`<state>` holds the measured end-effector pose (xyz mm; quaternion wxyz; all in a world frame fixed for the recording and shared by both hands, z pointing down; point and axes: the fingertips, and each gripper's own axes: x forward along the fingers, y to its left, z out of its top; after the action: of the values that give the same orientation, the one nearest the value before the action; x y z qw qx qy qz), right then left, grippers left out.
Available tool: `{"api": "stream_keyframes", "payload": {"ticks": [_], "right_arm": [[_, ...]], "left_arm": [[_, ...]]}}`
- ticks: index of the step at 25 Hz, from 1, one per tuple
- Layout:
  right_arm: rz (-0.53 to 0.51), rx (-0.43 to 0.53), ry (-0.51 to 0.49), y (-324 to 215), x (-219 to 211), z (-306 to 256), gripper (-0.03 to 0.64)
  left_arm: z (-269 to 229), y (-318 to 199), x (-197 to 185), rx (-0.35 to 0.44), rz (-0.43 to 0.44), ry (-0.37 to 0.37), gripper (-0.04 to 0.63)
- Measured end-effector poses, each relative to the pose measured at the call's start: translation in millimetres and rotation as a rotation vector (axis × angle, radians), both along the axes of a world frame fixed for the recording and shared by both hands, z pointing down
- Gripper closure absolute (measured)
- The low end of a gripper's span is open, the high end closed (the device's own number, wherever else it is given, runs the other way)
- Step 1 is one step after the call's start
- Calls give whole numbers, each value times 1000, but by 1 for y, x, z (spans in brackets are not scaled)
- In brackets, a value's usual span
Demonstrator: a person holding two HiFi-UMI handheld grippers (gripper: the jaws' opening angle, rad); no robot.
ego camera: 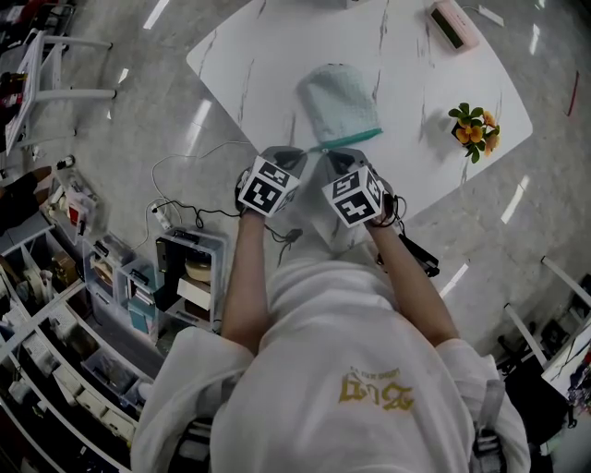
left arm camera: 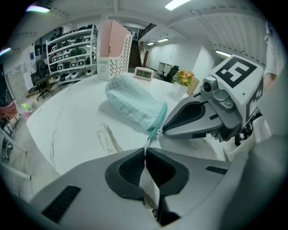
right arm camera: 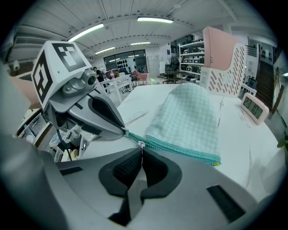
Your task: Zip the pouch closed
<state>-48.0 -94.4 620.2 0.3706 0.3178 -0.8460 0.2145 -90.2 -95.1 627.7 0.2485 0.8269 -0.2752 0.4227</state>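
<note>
A mint-green checked pouch (ego camera: 338, 102) lies on the white marble table (ego camera: 406, 74), with its teal zipper edge (ego camera: 349, 139) towards me. Both grippers meet at that edge's left end. My left gripper (left arm camera: 145, 150) is shut on the end of the zipper tape (left arm camera: 154, 133). My right gripper (right arm camera: 141, 152) is shut on the small silver zipper pull (right arm camera: 141, 144), right next to the left gripper's tip (right arm camera: 122, 130). From the pull to the far corner (right arm camera: 216, 161) the zipper line looks joined. In the head view the left gripper (ego camera: 297, 159) and right gripper (ego camera: 331, 159) sit side by side.
A pot of orange flowers (ego camera: 474, 127) stands at the table's right, and a pink clock (ego camera: 454, 23) at the far side. A pink file holder (right arm camera: 222, 63) stands behind the pouch. Storage boxes (ego camera: 189, 277) and cables lie on the floor to my left.
</note>
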Motion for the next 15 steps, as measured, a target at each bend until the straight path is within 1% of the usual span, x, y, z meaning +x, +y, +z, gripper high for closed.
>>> {"api": "stream_keyframes", "payload": {"ticks": [2,7,11,15], "right_arm": [[4,1,6,0,2,0,600],[62,-6,27,-7,22,1,601],[74,-3,35,-13,33,1,600],[95,-4,40,-12,40,2,600]], "left_arm": [[0,-1,2,2,3,10,563],[-4,0,-10,-22,-15,-12,565],[-2,-2,-13,-19,-26,-13,565],[-2,-5,-15,-6,-39,-32,565]]}}
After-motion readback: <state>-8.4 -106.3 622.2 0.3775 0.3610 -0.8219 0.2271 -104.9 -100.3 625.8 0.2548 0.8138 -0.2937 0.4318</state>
